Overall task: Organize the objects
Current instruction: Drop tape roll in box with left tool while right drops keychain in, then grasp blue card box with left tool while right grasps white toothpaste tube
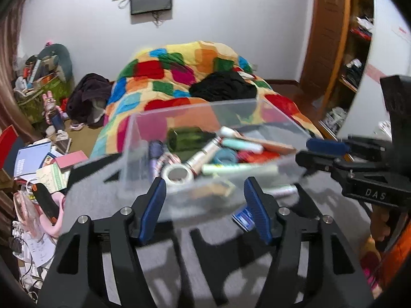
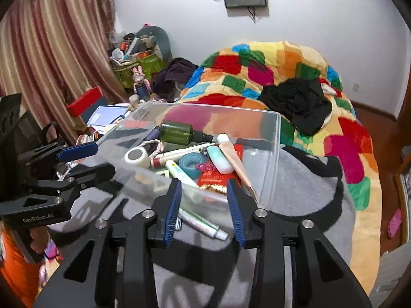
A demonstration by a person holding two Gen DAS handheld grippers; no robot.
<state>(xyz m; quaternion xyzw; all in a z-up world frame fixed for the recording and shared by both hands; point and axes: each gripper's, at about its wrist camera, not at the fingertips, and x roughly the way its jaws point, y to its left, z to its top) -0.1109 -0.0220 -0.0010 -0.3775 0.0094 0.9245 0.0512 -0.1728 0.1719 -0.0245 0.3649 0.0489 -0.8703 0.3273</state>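
Far left in the left wrist view: heap of books and papers (image 1: 38,164), edges lost in fisheye curl, titles too small to read. Next over, left gripper (image 1: 205,202), blue pads (image 1: 153,209) set wide apart, nothing between them, tips at the near wall of the clear plastic bin (image 1: 143,138). Bin resting on a grey and black blanket (image 1: 97,195), near wall smeared by motion blur, so contents half guessed through it: roll of white tape (image 1: 178,174), green bottle (image 1: 187,137) lying on its side, pale green tube (image 1: 239,168), more tubes in a jumble, labels unreadable. Small blue packet (image 1: 242,218) outside the bin, partly hidden behind the right-hand pad. Behind, patchwork quilt (image 1: 179,71) with black clothing (image 1: 223,87) on top. Far right, right gripper (image 1: 316,154) seen side-on at the bin's corner, body cut off by the frame edge. From the right wrist view, sharper: left gripper (image 2: 87,160) at far left beside the bin's corner, then tape roll (image 2: 137,157), green bottle (image 2: 177,132), teal tape ring (image 2: 190,165), red packet (image 2: 213,178), a peach-coloured tube (image 2: 236,163). Right gripper (image 2: 204,202) moderately spread, holding nothing, fingers over the near rim; white toothpaste tube (image 2: 203,224) lying on the blanket outside the bin, between the pads, whether touched cannot tell.
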